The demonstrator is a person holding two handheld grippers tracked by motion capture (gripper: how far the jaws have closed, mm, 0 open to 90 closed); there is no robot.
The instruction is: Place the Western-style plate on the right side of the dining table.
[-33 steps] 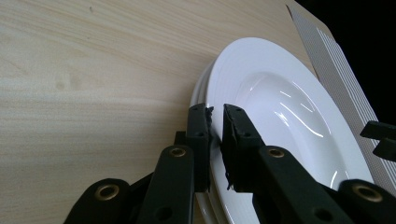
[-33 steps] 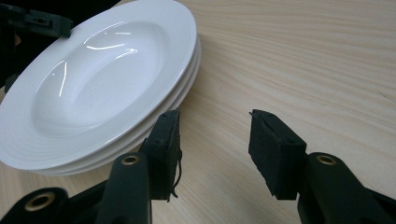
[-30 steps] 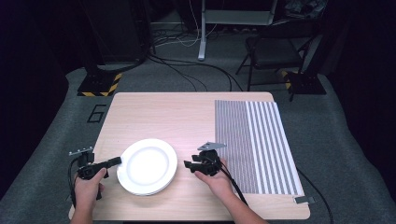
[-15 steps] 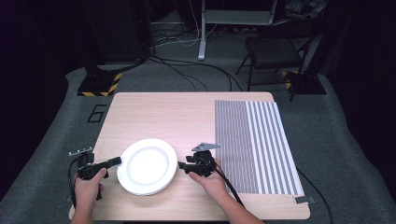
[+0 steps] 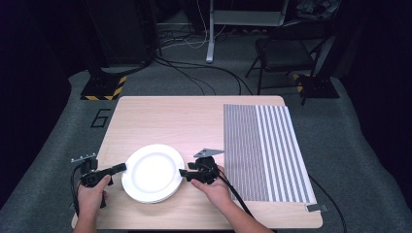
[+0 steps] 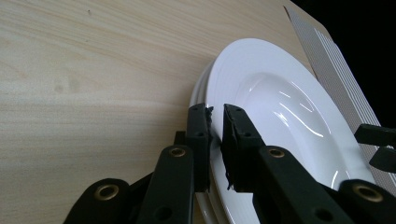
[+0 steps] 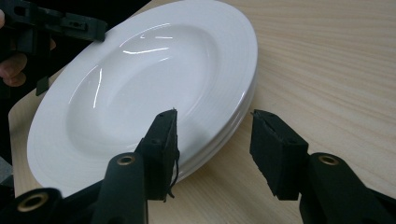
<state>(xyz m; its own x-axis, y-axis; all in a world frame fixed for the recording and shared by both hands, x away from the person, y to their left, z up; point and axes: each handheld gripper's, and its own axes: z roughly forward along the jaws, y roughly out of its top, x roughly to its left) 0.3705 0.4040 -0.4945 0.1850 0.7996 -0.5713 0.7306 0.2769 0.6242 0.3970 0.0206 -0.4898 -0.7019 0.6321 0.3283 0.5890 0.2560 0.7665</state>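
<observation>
1. On the near left part of the worktop (image 5: 165,116) sits a stack of white plates (image 5: 153,172), well left of the striped mat (image 5: 265,150).
2. At the left rim of the stack, the left gripper (image 6: 215,121) has its jaws pressed onto the rim of the top plate (image 6: 280,107), one jaw above the rim and one below it, so it pinches that plate alone.
3. At the right rim of the stack, the right gripper (image 7: 212,144) has its jaws spread; they have just been opening. In the right gripper view one jaw hangs over the plate's rim and the other stands off over bare wood, so nothing is gripped on that side yet.
4. Judged from this, the work in hand is taking the top plate off the stack with both grippers.
5. Risk: if the left gripper lifts before the right one has closed, the plate would hang from a single pinch on a smooth glazed rim, and it could pivot or slide out.
6. Risk: the right gripper's lower jaw could go in too low and catch two or more rims, since the plates lie tight together, and a lower plate would come up too and then drop.
7. Risk: an uneven lift from the two sides could tilt the plate and drag the stack toward the near edge of the worktop.
</observation>
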